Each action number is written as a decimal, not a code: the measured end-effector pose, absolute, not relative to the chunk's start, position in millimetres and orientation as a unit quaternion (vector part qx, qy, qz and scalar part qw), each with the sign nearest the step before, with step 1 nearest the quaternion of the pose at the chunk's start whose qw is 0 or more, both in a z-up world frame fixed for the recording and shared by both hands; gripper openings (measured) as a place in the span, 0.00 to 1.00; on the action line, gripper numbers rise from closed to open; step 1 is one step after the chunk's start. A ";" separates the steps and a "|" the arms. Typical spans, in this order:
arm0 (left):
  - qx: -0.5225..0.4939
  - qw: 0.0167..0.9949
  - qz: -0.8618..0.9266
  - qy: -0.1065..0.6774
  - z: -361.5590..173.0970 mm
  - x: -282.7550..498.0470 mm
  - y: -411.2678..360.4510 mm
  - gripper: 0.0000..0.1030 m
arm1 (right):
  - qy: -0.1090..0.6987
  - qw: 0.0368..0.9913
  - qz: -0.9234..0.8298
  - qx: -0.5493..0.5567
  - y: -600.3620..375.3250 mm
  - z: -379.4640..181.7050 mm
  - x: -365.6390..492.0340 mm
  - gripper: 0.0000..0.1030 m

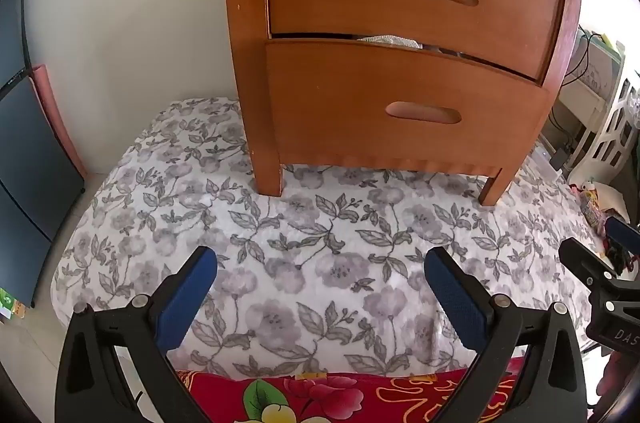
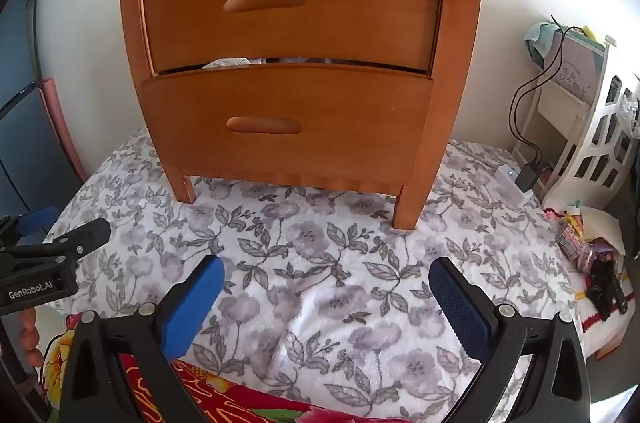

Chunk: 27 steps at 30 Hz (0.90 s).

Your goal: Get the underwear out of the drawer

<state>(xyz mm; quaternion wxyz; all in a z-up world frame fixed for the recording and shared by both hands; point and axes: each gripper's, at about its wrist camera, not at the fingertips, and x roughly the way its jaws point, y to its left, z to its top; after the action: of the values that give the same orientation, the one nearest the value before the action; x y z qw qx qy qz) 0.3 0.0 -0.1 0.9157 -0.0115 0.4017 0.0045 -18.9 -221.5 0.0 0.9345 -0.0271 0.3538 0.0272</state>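
White underwear (image 2: 226, 63) in drawer gap, well beyond open right claw (image 2: 326, 297)

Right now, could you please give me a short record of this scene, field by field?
furniture: wooden nightstand with two drawers, standing on a flowered bedspread
top drawer: closed
bottom drawer: slightly open, white fabric showing in the gap above it
left gripper: open, nothing between its pads, above the bedspread
right gripper: open, nothing between its pads, above the bedspread
contact with drawers: none
task progress: nothing taken out yet
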 end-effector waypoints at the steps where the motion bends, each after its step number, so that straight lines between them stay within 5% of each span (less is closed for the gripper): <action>1: -0.012 0.916 0.004 0.400 0.0 0.2 0.1 1.00 | 0.358 0.933 0.027 -0.029 -221.3 -0.3 -18.0 1.00; 27: -0.014 0.915 0.002 0.404 -6.2 0.9 -3.1 1.00 | 0.360 0.932 0.029 -0.026 -219.7 -2.5 -15.1 1.00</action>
<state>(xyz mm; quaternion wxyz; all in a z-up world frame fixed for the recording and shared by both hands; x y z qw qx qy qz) 0.9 -3.1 -6.2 0.9147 -0.0144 0.4038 0.0020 -15.1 -219.7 -2.5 0.9322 -0.0257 0.3598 0.0287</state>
